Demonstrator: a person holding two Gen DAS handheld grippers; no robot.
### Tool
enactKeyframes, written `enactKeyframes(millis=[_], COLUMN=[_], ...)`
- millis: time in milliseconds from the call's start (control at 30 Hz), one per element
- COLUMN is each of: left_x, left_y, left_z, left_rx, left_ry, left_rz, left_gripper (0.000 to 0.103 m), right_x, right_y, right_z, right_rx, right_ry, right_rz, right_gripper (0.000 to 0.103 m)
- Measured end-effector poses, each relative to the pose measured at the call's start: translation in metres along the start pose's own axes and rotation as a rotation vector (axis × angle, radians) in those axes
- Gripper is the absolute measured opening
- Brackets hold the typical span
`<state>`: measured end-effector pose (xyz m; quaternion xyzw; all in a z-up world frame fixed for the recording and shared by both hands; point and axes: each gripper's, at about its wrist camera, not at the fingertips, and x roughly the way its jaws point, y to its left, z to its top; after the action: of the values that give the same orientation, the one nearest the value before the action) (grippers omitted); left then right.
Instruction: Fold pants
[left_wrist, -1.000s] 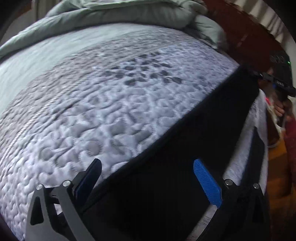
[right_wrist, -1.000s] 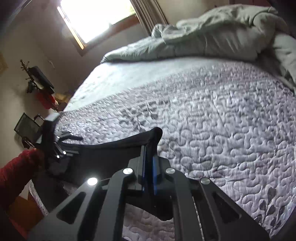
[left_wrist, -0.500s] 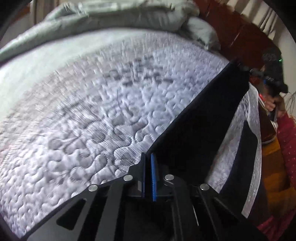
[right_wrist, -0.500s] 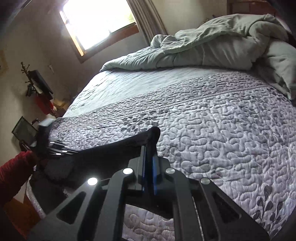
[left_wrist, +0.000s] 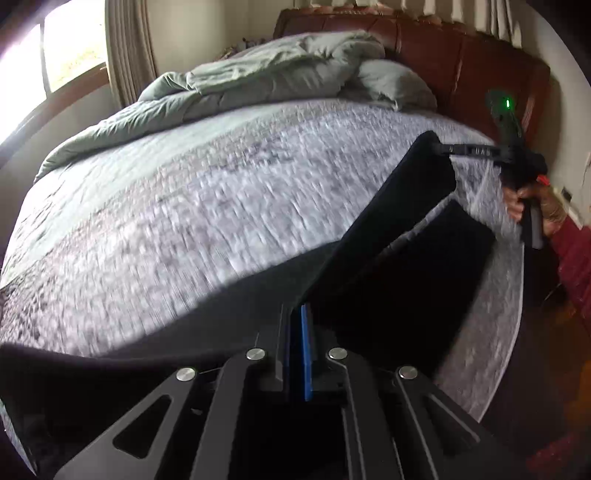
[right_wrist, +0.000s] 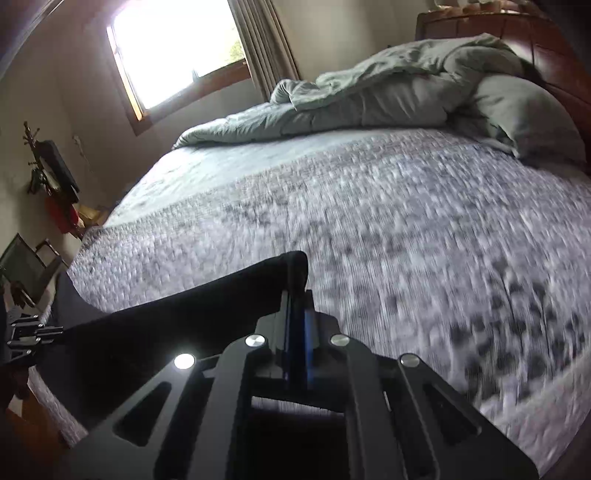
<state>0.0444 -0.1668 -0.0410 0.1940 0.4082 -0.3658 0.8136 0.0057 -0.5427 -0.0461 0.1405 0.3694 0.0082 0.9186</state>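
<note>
The black pants hang stretched in the air between my two grippers above the grey quilted bed. My left gripper is shut on one end of the fabric. In its view the right gripper pinches the far corner, held by a hand at the right. A lower part of the pants lies on the bed's near edge. In the right wrist view my right gripper is shut on the pants, which run left toward the left gripper.
A rumpled pale green comforter and a pillow lie at the head of the bed against a brown headboard. A window with curtains is at the back left. Small furniture stands by the left wall.
The left gripper closed on the pants and lifted them off the bed. Both grippers rose and swept across the bed, pulling the fabric taut between them; the views are blurred by motion.
</note>
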Motion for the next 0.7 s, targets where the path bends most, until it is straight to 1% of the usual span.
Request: enactKeyframes(millis=[33, 133, 267, 300, 333, 367, 400, 467, 500, 567, 600, 667, 700], left_x=[0.006, 0.021, 0.031, 0.032, 0.034, 0.036, 0.04, 0.044, 0.044, 0.044, 0.042, 0.036, 0.03], left_y=[-0.011, -0.024, -0.029, -0.031, -0.033, -0.035, -0.039, -0.046, -0.051, -0.054, -0.052, -0.046, -0.043], left_z=[-0.01, -0.036, -0.057, -0.061, -0.064, -0.069, -0.075, -0.081, -0.084, -0.085, -0.084, -0.082, -0.081], left_rx=[0.005, -0.003, -0.064, -0.077, -0.089, -0.098, -0.12, -0.105, -0.089, -0.1, -0.125, -0.164, -0.183], left_ry=[0.027, 0.08, 0.102, 0.105, 0.11, 0.126, 0.154, 0.156, 0.145, 0.137, 0.138, 0.141, 0.138], left_rz=[0.006, 0.025, 0.032, 0.032, 0.024, -0.014, -0.058, -0.036, -0.017, -0.01, -0.024, -0.053, -0.062], left_gripper=[0.004, 0.004, 0.004, 0.004, 0.0, 0.0, 0.0, 0.0, 0.0, 0.0, 0.0, 0.0, 0.0], right_x=[-0.002, -0.013, -0.031, -0.035, -0.04, -0.043, -0.047, -0.054, -0.057, -0.061, -0.064, -0.069, -0.069], right_y=[0.0, -0.001, 0.001, 0.001, 0.001, 0.0, 0.0, -0.001, -0.001, -0.003, -0.004, -0.005, -0.005], right_z=[-0.008, -0.033, -0.062, -0.068, -0.073, -0.08, -0.086, -0.099, -0.105, -0.115, -0.12, -0.125, -0.127], right_rx=[0.005, 0.023, 0.038, 0.042, 0.049, 0.059, 0.068, 0.084, 0.097, 0.155, 0.186, 0.261, 0.299], right_ry=[0.008, 0.03, 0.044, 0.046, 0.05, 0.058, 0.068, 0.091, 0.103, 0.135, 0.141, 0.149, 0.152], right_rz=[-0.002, -0.003, -0.016, -0.018, -0.022, -0.028, -0.033, -0.046, -0.04, -0.023, -0.012, 0.059, 0.097], right_gripper=[0.006, 0.011, 0.011, 0.013, 0.019, 0.023, 0.032, 0.036, 0.042, 0.059, 0.059, 0.061, 0.067])
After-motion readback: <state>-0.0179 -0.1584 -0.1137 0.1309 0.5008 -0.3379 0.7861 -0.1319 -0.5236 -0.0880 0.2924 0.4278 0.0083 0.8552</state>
